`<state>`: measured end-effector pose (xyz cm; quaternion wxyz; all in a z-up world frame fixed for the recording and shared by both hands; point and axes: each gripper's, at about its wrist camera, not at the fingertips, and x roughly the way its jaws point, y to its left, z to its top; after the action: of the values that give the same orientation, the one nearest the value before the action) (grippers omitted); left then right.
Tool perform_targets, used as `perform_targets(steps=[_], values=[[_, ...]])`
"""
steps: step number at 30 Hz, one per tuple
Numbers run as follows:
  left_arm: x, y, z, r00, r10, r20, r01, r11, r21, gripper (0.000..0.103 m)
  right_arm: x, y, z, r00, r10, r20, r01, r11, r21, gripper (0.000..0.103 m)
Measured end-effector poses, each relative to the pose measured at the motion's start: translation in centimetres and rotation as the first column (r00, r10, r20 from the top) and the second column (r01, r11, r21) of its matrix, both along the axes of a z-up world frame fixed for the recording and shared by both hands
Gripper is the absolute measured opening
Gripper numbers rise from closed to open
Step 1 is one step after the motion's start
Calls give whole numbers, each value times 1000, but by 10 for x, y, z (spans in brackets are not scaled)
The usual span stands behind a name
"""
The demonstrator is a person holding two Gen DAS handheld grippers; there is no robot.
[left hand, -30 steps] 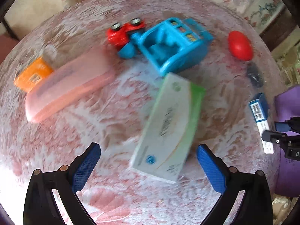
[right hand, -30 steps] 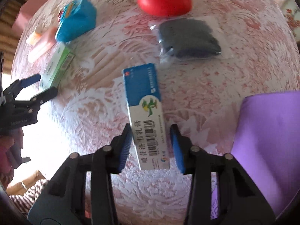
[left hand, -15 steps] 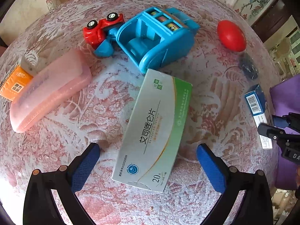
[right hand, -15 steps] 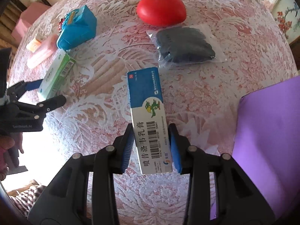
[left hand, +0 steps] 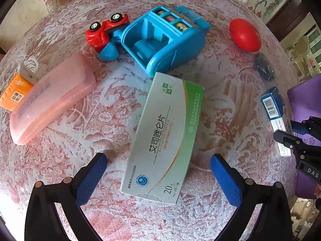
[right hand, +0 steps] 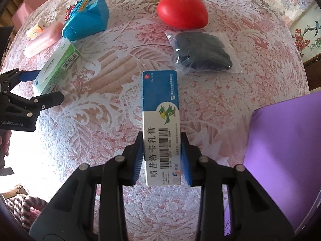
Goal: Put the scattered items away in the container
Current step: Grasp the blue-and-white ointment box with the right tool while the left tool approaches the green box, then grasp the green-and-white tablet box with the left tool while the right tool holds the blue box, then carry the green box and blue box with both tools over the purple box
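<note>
My right gripper (right hand: 162, 156) is shut on a blue and white ointment box (right hand: 161, 118), its pads on the box's near end; the box also shows in the left wrist view (left hand: 273, 108). A purple container (right hand: 284, 152) lies just right of it. My left gripper (left hand: 158, 174) is open, its fingers either side of a silver and green medicine box (left hand: 164, 136) lying flat on the table. That box appears in the right wrist view (right hand: 57, 66) too.
On the red and white patterned tablecloth (left hand: 60, 160) lie a blue toy vehicle (left hand: 164, 40), a red toy car (left hand: 104, 32), a pink case (left hand: 52, 98), an orange packet (left hand: 14, 94), a red egg-shaped object (right hand: 181, 10) and a bagged dark item (right hand: 202, 50).
My left gripper moved forward so the silver and green box now lies between its open fingers. My right gripper stayed shut on the ointment box and lifted it slightly.
</note>
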<state>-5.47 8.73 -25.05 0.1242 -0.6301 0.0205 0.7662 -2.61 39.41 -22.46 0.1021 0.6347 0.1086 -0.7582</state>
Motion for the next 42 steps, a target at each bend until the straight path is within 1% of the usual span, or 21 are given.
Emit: perform_targets(steps=[1, 2, 3, 6, 7, 9, 14, 17, 22, 25, 26, 27, 28, 29, 30, 31, 33, 36, 40, 41, 42], values=[[2, 0, 2, 1000, -1, -4, 1, 1000, 4, 97, 1, 3, 0, 1000, -2, -2, 2, 1000, 1, 36], [5, 1, 5, 1000, -6, -11, 6, 1000, 18, 84, 2, 5, 0, 1000, -6, -4, 6, 1000, 3, 36], [8, 3, 9, 1000, -14, -19, 14, 1000, 25, 67, 4, 8, 0, 1000, -11, -7, 11, 1000, 3, 36], [16, 7, 18, 999, -26, -44, 26, 1000, -3, 53, 7, 17, -1, 1000, -23, -15, 23, 1000, -2, 36], [17, 7, 20, 999, -23, -46, 23, 1000, -7, 51, 8, 20, -1, 1000, -23, -15, 23, 1000, -3, 36], [21, 2, 21, 999, -11, -40, 11, 1000, 12, 51, 9, 26, -2, 1000, -24, -10, 24, 1000, -8, 36], [36, 2, 24, 998, -34, -46, 34, 999, -1, 51, 15, 42, -5, 1000, -27, -4, 27, 1000, -13, 36], [48, -1, 29, 999, -16, -43, 17, 1000, 23, 50, 22, 52, -2, 999, -38, 6, 39, 999, -38, 36], [70, -4, 39, 999, -7, -45, 9, 999, 50, 50, 34, 63, 5, 1000, -16, 2, 16, 997, -70, 36], [85, -7, 48, 999, 0, -50, 3, 998, 61, 50, 42, 71, 12, 1000, -1, 1, 1, 994, -105, 36], [81, -11, 53, 999, 3, -52, 0, 998, 65, 50, 46, 74, 14, 1000, 3, 1, -3, 993, -118, 36], [55, -22, 63, 999, 5, -53, -2, 998, 68, 51, 49, 78, 17, 1000, 7, -1, -7, 991, -130, 36], [39, -34, 69, 999, 7, -54, -3, 997, 72, 51, 44, 81, 22, 1000, 11, -6, -11, 990, -142, 36], [46, -51, 67, 998, 7, -58, -2, 997, 77, 51, 33, 84, 30, 1000, 15, -12, -16, 988, -155, 36], [47, -57, 67, 998, 6, -65, 0, 997, 83, 51, 34, 87, 33, 1000, 17, -19, -20, 986, -164, 36], [33, -41, 69, 997, 5, -71, 1, 996, 90, 51, 36, 86, 40, 999, 18, -30, -23, 985, -174, 36], [10, -14, 73, 997, 4, -82, 5, 995, 103, 51, 41, 56, 62, 998, 13, -58, -24, 981, -191, 36], [2, 3, 81, 995, 1, -103, 12, 991, 130, 51, 47, 13, 94, 995, 4, -100, -26, 976, -217, 36], [16, 14, 110, 990, -26, -138, 47, 986, 157, 51, 56, -46, 138, 988, -8, -155, -31, 968, -250, 36], [18, 22, 118, 988, -40, -152, 65, 985, 161, 51, 56, -56, 144, 986, -14, -167, -30, 966, -258, 36], [20, 30, 125, 985, -55, -165, 82, 983, 164, 51, 50, -59, 140, 984, -24, -176, -23, 964, -264, 36]])
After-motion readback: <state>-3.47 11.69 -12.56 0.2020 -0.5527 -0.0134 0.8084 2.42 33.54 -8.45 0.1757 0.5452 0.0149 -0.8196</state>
